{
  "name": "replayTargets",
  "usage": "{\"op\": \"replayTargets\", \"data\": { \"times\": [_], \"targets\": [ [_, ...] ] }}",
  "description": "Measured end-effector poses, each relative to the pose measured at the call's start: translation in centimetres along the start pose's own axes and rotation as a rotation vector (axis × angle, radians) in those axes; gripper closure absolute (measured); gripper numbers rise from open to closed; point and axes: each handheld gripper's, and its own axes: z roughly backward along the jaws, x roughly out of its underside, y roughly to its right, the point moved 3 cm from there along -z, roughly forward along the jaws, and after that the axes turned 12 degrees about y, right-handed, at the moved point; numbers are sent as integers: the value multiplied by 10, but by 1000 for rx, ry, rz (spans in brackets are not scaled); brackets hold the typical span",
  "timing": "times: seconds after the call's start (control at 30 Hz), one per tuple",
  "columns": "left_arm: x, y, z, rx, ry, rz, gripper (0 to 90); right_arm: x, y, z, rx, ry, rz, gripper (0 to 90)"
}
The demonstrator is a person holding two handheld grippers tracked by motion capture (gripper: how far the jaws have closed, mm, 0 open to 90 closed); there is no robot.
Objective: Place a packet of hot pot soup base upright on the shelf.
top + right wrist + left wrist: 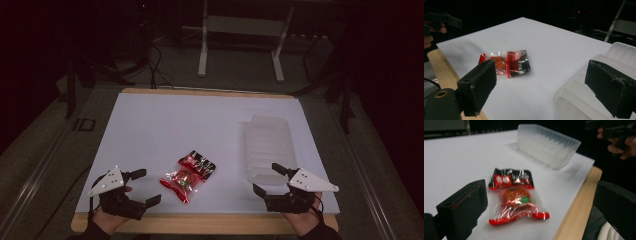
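nothing started: snack packs (189, 175) lie loose on the table (165, 125), tray (267, 145) empty. left gripper (141, 187) and right gripper (266, 179) both wide, holding nothing.

Two red-and-clear snack packets (189, 175) flat, touching, mid-table.

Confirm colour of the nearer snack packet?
Clear film with red ends, orange snack inside: the nearer snack packet shows best in the left gripper view.
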Motion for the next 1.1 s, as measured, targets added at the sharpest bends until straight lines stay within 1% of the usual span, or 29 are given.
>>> {"op": "replayTargets", "data": {
  "times": [0.03, 0.1, 0.13, 0.17, 0.27, 0.3, 0.33, 0.43, 0.5, 0.57, 0.63, 0.7, 0.73, 0.8, 0.83, 0.9, 1.1],
  "targets": [
    [0, 0, 0, 9, -15, 2, 0, 0, 0, 0, -7, -4, 0, 103],
    [0, 0, -1, 10, -27, 6, 0, 1, -1, -1, -12, -6, 3, 103],
    [0, 0, -1, 5, -24, 5, 0, 1, -2, 0, -19, -9, 3, 104],
    [-1, -1, -2, -15, -17, 2, 0, 0, -2, 0, -15, -9, 6, 104],
    [-2, -1, -1, -18, -7, 1, 0, -2, -4, 0, -24, 4, 11, 120],
    [-3, 0, -1, -10, -6, 0, 0, -2, -4, 0, -26, 3, 13, 120],
    [-5, 1, -2, -12, -6, -1, 0, -2, -4, 1, -27, 4, 15, 120],
    [-10, 4, -4, 3, -4, -26, 0, -3, -5, 1, -17, 6, 19, 120],
    [-15, 5, -7, 18, -1, -20, 0, -3, -5, 2, -10, 6, 22, 120],
    [-19, 7, -10, 35, -11, -18, 0, -3, -5, 2, -11, 5, 21, 120],
    [-23, 8, -13, 42, -19, -26, 0, -2, -5, 1, -15, 3, 22, 120],
    [-25, 8, -16, 43, -39, -33, 0, -1, -5, 0, -24, 3, 15, 120],
    [-27, 8, -17, 50, -49, -30, 0, -1, -4, 0, -24, 2, 11, 120],
    [-30, 6, -19, 46, -59, -34, 0, -1, -3, 0, -21, 3, 3, 120],
    [-31, 5, -21, 56, -66, -25, 0, -1, -3, 0, -23, 4, -2, 120],
    [-34, 2, -24, 62, -72, -5, 0, -1, -3, 0, -22, 5, -3, 120],
    [-38, -4, -36, 51, -110, -18, 0, -1, -4, 0, -23, 1, 10, 120]
  ]
}}
